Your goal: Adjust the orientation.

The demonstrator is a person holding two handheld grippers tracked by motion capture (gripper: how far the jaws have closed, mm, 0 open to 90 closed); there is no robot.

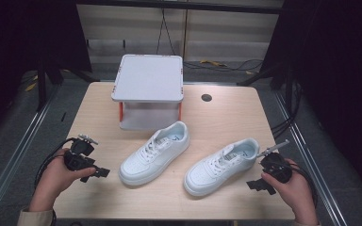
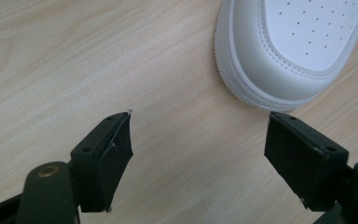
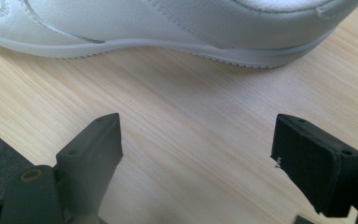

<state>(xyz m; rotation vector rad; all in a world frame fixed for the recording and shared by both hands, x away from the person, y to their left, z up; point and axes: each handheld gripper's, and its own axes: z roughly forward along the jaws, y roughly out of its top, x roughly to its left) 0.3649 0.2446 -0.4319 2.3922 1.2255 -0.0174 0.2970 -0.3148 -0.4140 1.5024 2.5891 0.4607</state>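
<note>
Left gripper view has the left gripper point(image 2: 198, 140) with its two black jaws spread wide and nothing between them but bare wood, and the rounded, perforated toe of the left shoe point(image 2: 289, 46) sits just past the jaw tips, apart from them. Right gripper view gives the same story for the right gripper point(image 3: 196, 154): jaws wide apart, empty, hanging over the table with the side wall and sole edge of the right shoe point(image 3: 168, 28) lying across the top, near but not touching. From the high view, the left gripper point(image 1: 96, 172) is held in the person's left hand point(image 1: 59, 176) at the near left of the table point(image 1: 226, 113), jaws pointing toward the left shoe point(image 1: 154, 153), and the right gripper point(image 1: 260, 184) is in the right hand point(image 1: 294, 190) at the near right, jaws pointing toward the right shoe point(image 1: 221, 165). Both white sneakers rest on their soles side by side in the middle of the light wooden table, toes angled toward the near left and heels toward the far right, well apart from each other. Behind them, at the far edge, stands a white shelf stand point(image 1: 148, 89) with red corner posts; the left shoe's heel lies just in front of it. A dark round hole point(image 1: 206, 98) marks the tabletop to its right.
</note>
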